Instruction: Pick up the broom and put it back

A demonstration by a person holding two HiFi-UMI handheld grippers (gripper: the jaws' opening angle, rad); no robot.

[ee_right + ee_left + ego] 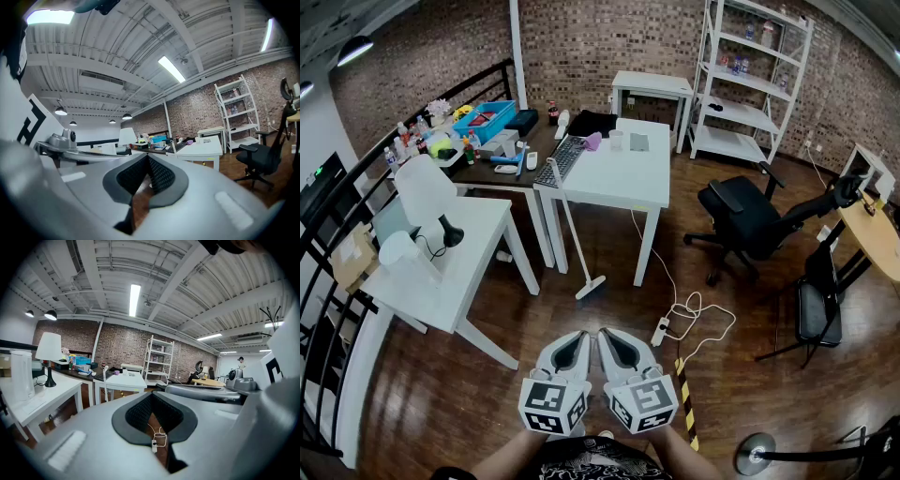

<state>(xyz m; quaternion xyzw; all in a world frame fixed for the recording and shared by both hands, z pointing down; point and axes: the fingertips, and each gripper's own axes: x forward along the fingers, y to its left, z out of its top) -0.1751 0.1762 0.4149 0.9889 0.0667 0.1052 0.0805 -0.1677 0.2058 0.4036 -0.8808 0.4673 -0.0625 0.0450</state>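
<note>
Far left there's a white side table (pixel 483 234) with a lamp (pixel 425 192) on it. Behind that is a dark desk (pixel 492 175), cluttered, with a blue bin (pixel 485 120) on top.

The broom (pixel 572 230) isn't picked up. It's leaning against the near left corner of the middle white table (pixel 628 183), with its head on the wood floor and its handle reaching up beside the keyboard (pixel 558 161). It's well apart from both grippers.

Those two sit side by side at the near edge, almost touching each other. The left gripper (pixel 581 334) has its jaws together at the tips, with nothing between them, just floor showing through the gap behind the pads. Same deal for the right gripper (pixel 605 334): closed all the way and empty.

Just right of them a power strip (pixel 661 330) lies on the floor with its white cable looped around. Further right is a black office chair (pixel 745 220), and a white shelf unit (pixel 750 75) stands against the far brick wall.
</note>
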